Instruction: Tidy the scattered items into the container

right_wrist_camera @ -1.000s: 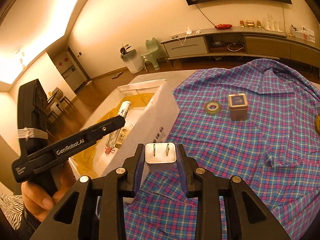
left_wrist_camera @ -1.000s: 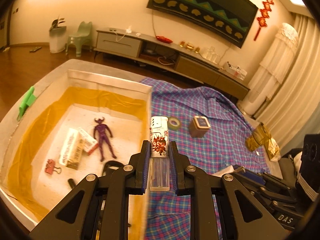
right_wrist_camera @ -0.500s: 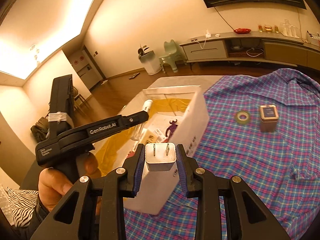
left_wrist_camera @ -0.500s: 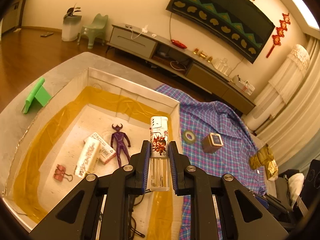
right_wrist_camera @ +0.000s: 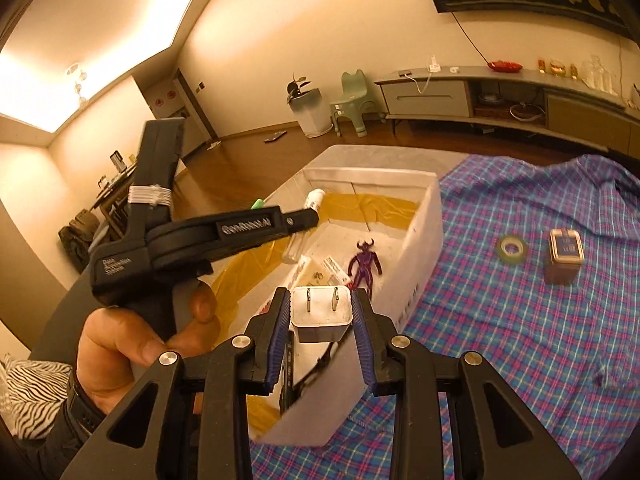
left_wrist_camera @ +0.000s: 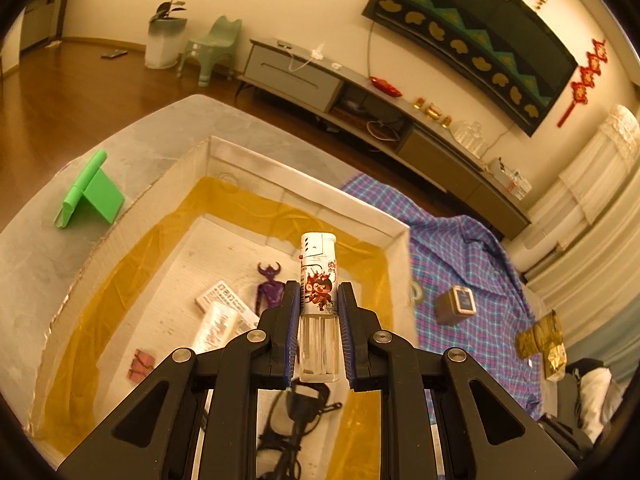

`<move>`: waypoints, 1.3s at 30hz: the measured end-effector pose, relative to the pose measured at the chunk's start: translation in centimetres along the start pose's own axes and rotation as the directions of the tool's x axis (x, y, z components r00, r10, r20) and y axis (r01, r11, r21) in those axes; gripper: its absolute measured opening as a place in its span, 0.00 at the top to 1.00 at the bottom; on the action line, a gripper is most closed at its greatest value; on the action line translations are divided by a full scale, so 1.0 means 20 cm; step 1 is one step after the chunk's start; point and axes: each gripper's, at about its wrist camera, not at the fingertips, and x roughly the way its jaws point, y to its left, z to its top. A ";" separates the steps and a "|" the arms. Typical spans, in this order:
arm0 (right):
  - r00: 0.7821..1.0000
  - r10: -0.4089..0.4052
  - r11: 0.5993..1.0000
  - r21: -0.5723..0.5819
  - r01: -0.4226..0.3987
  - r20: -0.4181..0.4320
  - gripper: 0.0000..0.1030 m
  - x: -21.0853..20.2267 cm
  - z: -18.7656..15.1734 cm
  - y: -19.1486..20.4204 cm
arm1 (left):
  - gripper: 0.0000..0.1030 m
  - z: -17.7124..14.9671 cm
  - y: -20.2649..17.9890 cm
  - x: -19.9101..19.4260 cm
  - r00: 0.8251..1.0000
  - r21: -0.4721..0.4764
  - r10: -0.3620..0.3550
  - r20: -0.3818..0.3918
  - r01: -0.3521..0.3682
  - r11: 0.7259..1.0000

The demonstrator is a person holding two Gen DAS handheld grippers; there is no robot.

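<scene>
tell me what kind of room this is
Most likely a home living room: a long low media console along the wall, wood flooring, a small green chair, and red hanging decorations.

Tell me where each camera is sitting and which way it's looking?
Left wrist: sits on the left gripper, looking down along its fingers at the lighter they pinch above the box.
Right wrist: sits on the right gripper, which pinches the charger; the person's hand holding the other gripper shows.
Both share the box, purple figure, tape roll and tin.
</scene>
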 end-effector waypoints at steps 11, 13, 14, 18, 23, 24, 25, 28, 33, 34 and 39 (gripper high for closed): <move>0.998 -0.052 0.997 -0.061 0.049 -0.040 0.69 0.17 0.10 0.07 | 0.81 0.06 0.13 0.02 0.999 -0.038 0.039 0.006 -0.038 0.999; 0.997 -0.061 0.996 -0.074 0.058 -0.049 0.68 0.20 0.11 0.08 | 0.81 0.07 0.14 0.02 0.999 -0.046 0.039 0.005 -0.039 0.998; 0.996 -0.066 0.995 -0.079 0.062 -0.051 0.68 0.21 0.11 0.08 | 0.81 0.08 0.14 0.02 0.999 -0.049 0.038 0.005 -0.038 0.998; 0.993 -0.095 0.990 -0.107 0.088 -0.067 0.68 0.26 0.14 0.08 | 0.81 0.10 0.16 0.02 1.000 -0.070 0.031 0.005 -0.031 0.997; 0.989 -0.131 0.984 -0.129 0.121 -0.075 0.68 0.29 0.19 0.05 | 0.81 0.13 0.18 0.05 1.000 -0.118 -0.003 -0.005 0.002 0.993; 0.987 -0.139 0.983 -0.133 0.128 -0.077 0.68 0.30 0.20 0.05 | 0.81 0.14 0.19 0.06 1.000 -0.130 -0.011 -0.007 0.010 0.992; 0.986 -0.148 0.981 -0.136 0.136 -0.080 0.68 0.31 0.21 0.04 | 0.81 0.15 0.20 0.07 1.000 -0.145 -0.016 -0.008 0.015 0.989; 0.984 -0.158 0.979 -0.144 0.145 -0.087 0.68 0.34 0.23 0.03 | 0.81 0.17 0.23 0.10 0.999 -0.195 -0.040 -0.018 0.036 0.980; 0.981 -0.166 0.977 -0.155 0.148 -0.105 0.68 0.40 0.25 0.02 | 0.81 0.18 0.27 0.16 0.997 -0.250 -0.066 -0.038 0.054 0.967; 0.980 -0.167 0.976 -0.157 0.149 -0.109 0.68 0.41 0.25 0.01 | 0.81 0.19 0.28 0.17 0.997 -0.259 -0.071 -0.041 0.058 0.964; 0.974 -0.188 0.970 -0.181 0.164 -0.124 0.68 0.46 0.29 -0.01 | 0.81 0.20 0.29 0.23 0.995 -0.294 -0.075 -0.059 0.054 0.954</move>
